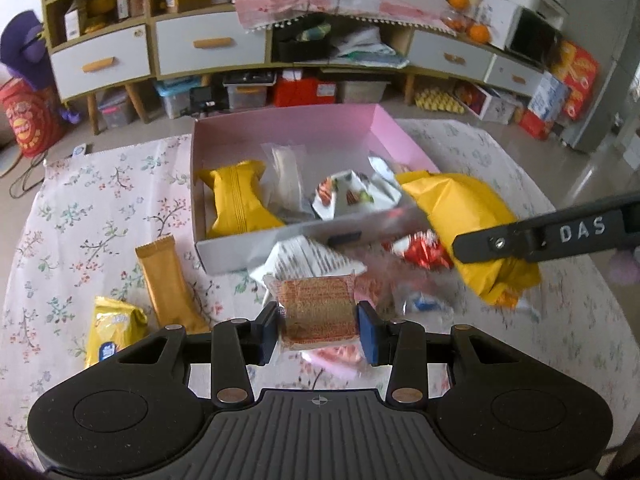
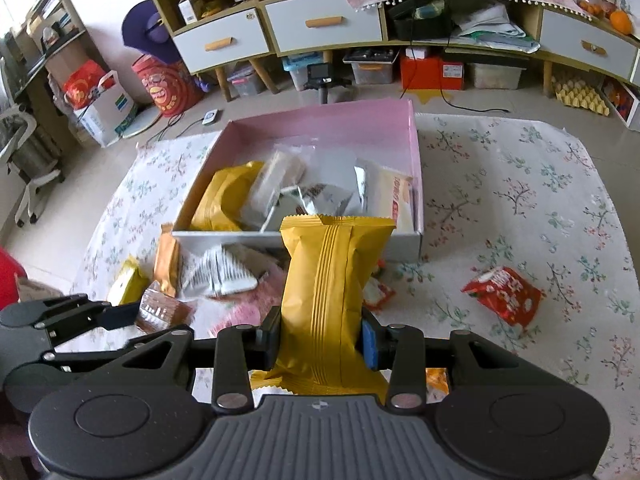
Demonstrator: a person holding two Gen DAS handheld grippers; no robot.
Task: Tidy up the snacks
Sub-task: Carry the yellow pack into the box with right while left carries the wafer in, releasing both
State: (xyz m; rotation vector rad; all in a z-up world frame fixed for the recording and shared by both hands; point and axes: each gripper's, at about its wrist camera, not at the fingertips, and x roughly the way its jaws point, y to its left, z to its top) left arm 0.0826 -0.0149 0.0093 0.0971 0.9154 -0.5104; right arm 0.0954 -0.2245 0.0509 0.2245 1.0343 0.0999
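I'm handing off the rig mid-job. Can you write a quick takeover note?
Left gripper: shut on a clear-wrapped brown cracker pack.
Right gripper: shut on a yellow snack bag.
Both are held short of the pink box.
Done: several packets already in the box.
Left: drop both, then the red packet, tan bar and the rest of the pile on the floral cloth.

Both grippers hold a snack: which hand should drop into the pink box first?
Right, probably: its tall yellow pillow-shaped packet already overlaps the open pink cardboard box's near wall, while the left's clear-wrapped brown cracker pack sits further back.
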